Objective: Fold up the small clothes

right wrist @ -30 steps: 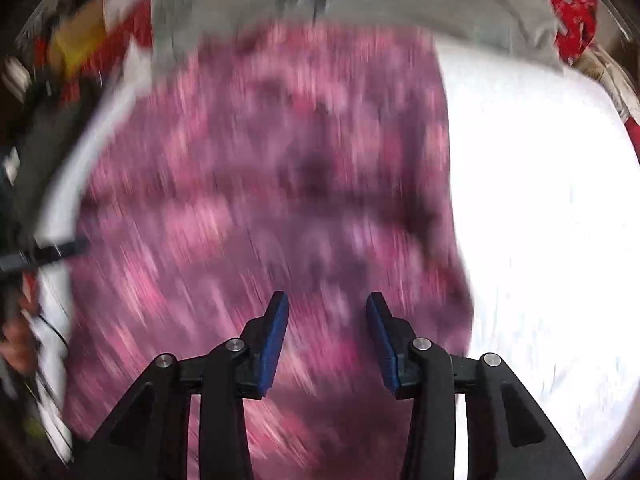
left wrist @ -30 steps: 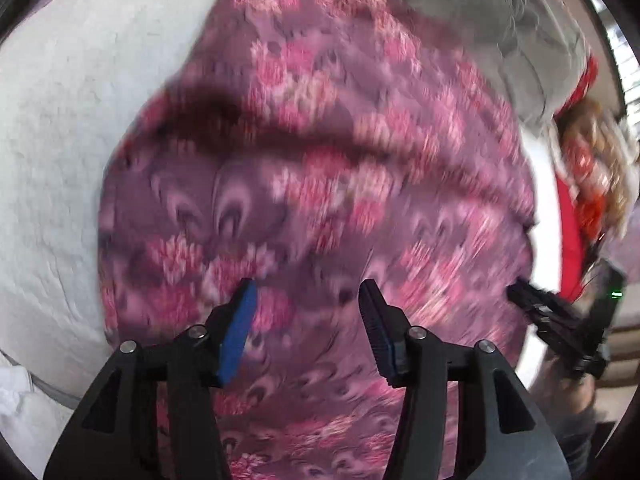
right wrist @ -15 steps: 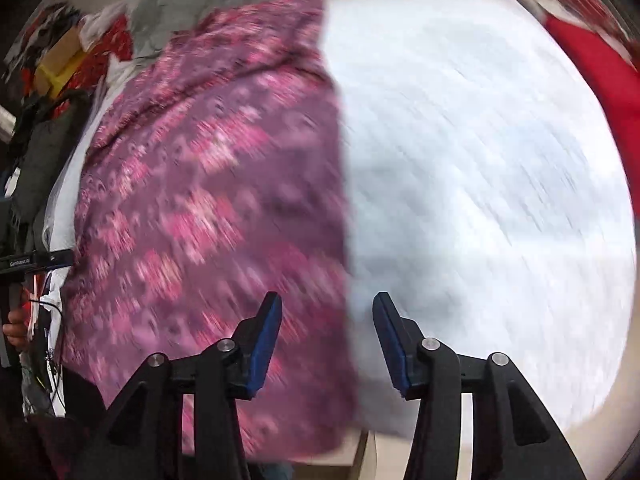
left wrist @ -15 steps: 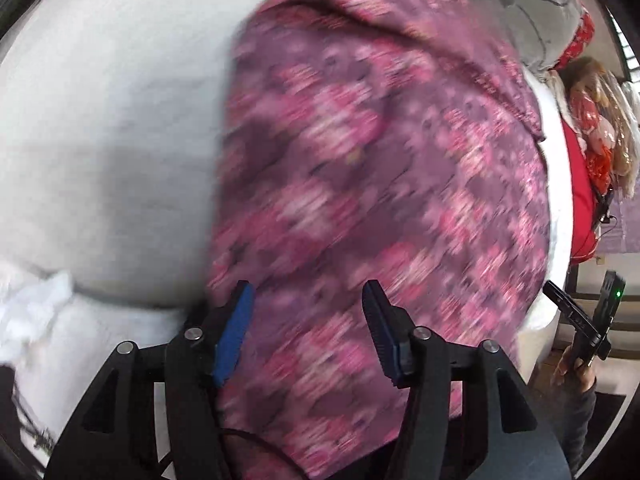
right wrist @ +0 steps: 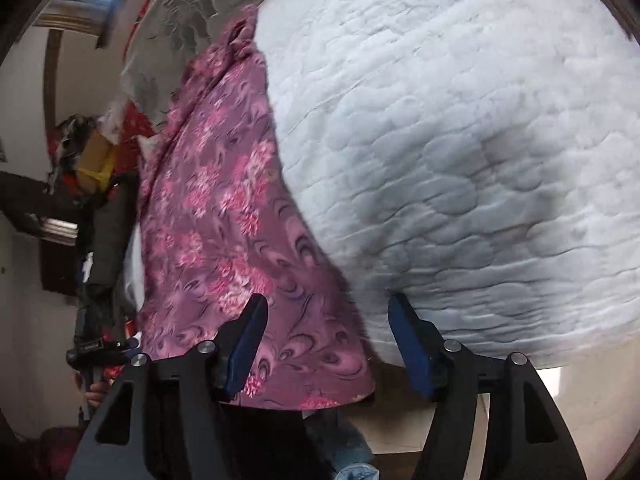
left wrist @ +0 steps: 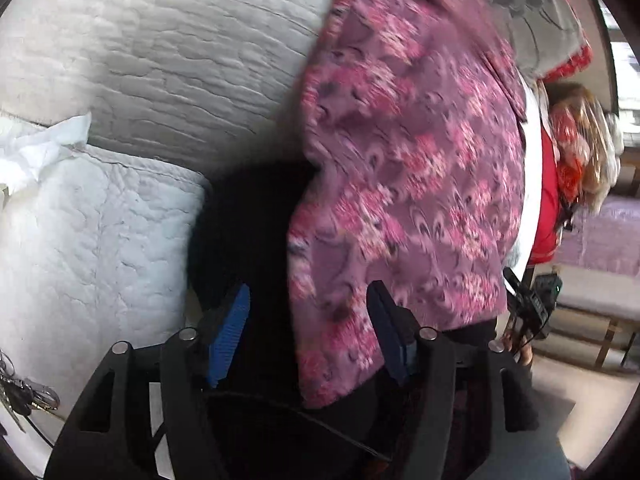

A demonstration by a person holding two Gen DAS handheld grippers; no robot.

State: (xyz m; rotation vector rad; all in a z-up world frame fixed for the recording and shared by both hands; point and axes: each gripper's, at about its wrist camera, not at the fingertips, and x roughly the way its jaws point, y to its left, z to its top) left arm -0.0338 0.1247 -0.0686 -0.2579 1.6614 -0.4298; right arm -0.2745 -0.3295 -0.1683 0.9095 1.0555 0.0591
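The purple, pink-flowered soft fabric garment lies flat on the white quilted mattress, its near hem overhanging the edge. The left gripper and right gripper have just been opening and stand apart, pinching nothing. Light and limp, it probably handles best pinched at the near hem corners.

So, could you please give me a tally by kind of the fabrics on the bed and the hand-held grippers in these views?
Purple floral garment: 1
White quilted mattress cover: 1
Grey patterned cloth: 1
White pillow: 1
Hand-held grippers, both open: 2 (left hand-held gripper, right hand-held gripper)
Total: 6
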